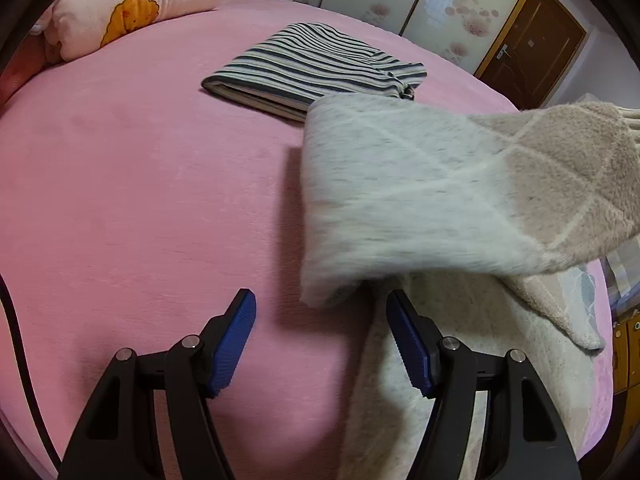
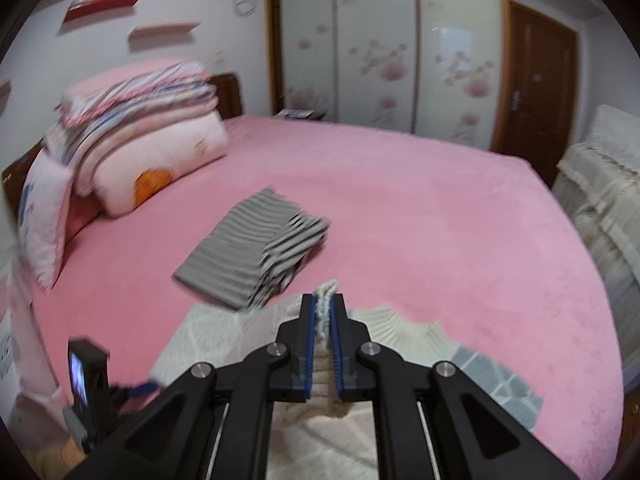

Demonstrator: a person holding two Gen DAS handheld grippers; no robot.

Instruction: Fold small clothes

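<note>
Cream sweater (image 1: 420,184) partly lifted off the pink bed (image 1: 140,200), its edge pinched between the closed right gripper (image 2: 325,312); left gripper (image 1: 320,344) spread wide and empty beside the hanging cloth; folded striped garment (image 1: 316,64) lying beyond

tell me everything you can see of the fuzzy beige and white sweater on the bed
The sweater is a fuzzy, plush-looking knit in off-white and beige blocks split by thin pale lines, with a ribbed edge. Part of it lies spread on the pink bedsheet; one section is lifted and hangs draped in the air. The right tongs are shut on a pinched fold of its edge. The left tongs stand open just beside the hanging part, with one pad over the fabric lying below. Its far edge lies close to the folded striped garment.
</note>
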